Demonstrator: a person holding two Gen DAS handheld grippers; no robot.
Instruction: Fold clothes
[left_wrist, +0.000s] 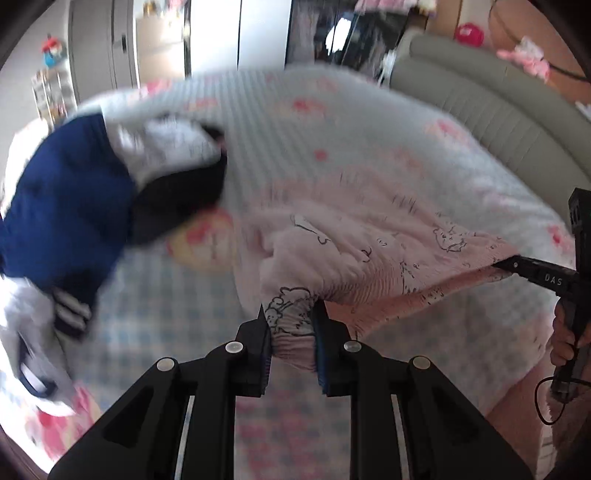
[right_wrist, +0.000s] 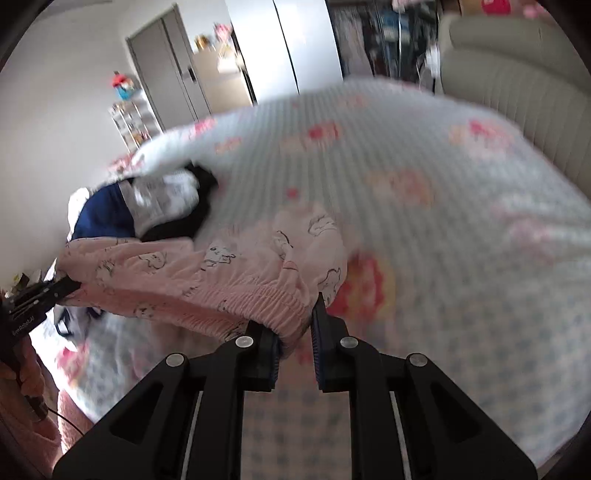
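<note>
My left gripper (left_wrist: 291, 343) is clamped on the elastic waistband of the pink printed garment (left_wrist: 369, 240), fabric bunched between nearly closed fingers. My right gripper (right_wrist: 295, 339) pinches the other end of the waistband, jaws narrow too. The garment hangs stretched between both, raised off the checked bedspread (right_wrist: 443, 221). A pile of clothes (left_wrist: 74, 184), navy, white and black, sits further left on the bed. Frames blurry.

Motion blur smears your bedspread (right_wrist: 461, 192) print and the pile of dark clothes (left_wrist: 74, 192); you can't tell the garments apart. Your hand (left_wrist: 565, 339) is cut by the frame edge. The pink garment's (left_wrist: 369, 236) far half hides behind its fold.
</note>
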